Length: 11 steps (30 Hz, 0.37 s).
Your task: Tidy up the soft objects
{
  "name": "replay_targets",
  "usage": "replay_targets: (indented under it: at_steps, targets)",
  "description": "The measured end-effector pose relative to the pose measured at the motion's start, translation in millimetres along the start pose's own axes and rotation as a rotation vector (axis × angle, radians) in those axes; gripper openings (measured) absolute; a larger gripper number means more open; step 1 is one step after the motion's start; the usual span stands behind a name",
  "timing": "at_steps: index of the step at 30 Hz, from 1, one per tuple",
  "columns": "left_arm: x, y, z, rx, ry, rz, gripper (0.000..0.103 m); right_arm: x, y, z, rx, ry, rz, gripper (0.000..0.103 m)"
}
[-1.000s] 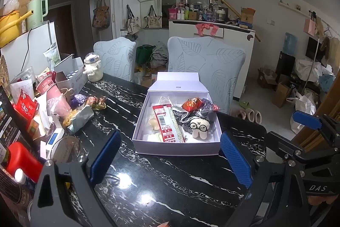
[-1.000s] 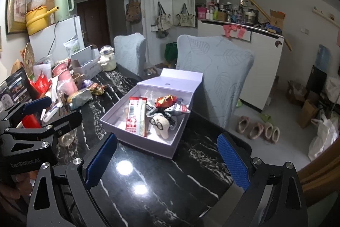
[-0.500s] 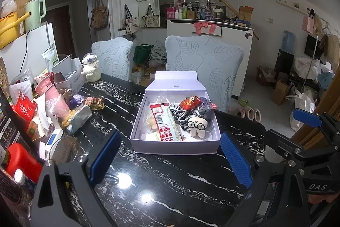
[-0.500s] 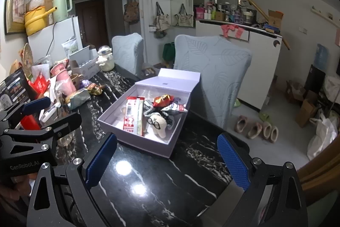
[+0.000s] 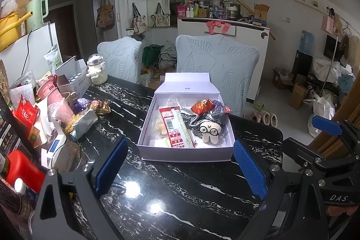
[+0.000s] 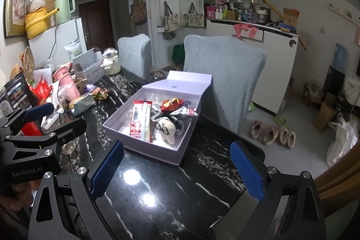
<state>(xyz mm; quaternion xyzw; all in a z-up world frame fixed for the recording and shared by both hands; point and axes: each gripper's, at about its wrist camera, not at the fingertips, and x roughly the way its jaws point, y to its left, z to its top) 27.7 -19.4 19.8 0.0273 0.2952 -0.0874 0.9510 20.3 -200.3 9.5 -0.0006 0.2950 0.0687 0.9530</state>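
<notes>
Both claws, left gripper [image 5: 180,169] and right gripper [image 6: 177,169], gape empty; the box [image 5: 186,153] already holds the plush toy [image 5: 210,131], so sorting looks nearly done.

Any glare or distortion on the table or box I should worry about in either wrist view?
Left wrist: two lamp glare spots on the table ahead of the left gripper; box sharp. Right wrist: the same two glare spots between the right gripper fingers; fisheye bends the edges; box contents evenly lit.
</notes>
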Motion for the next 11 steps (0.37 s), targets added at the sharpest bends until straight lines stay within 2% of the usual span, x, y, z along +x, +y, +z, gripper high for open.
replay_targets:
  at_steps: [11]
  targets:
    - [1.4, -6.2, -1.4, 0.020, 0.004, -0.009, 0.096, 3.9, -3.0, -1.5, 0.008, 0.006, -0.002, 0.097]
